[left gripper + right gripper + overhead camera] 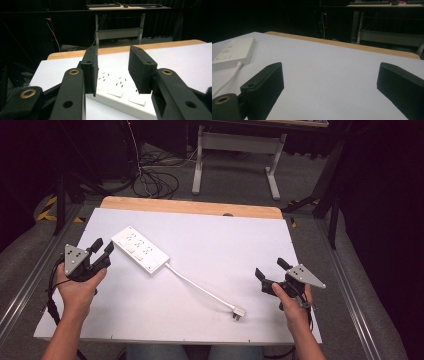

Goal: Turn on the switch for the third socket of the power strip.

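Observation:
A white power strip [140, 249] lies diagonally on the white table top [225, 240], left of centre. Its white cable [200, 287] runs toward the front and ends in a plug [238, 311]. My left gripper [102, 248] sits just left of the strip's near-left end, held in a hand. In the left gripper view the jaws of this gripper [113, 53] stand apart with nothing between them, and the power strip [117, 92] lies just beyond. My right gripper [270, 268] rests at the front right, open wide and empty [329, 82]. The power strip [235, 51] and cable [227, 80] show at the far left there.
A wooden strip [190, 206] borders the table's far edge. Beyond it, on the floor, are a metal desk frame [235, 150] and loose cables [155, 182]. Metal rails [350, 290] run along both sides of the table.

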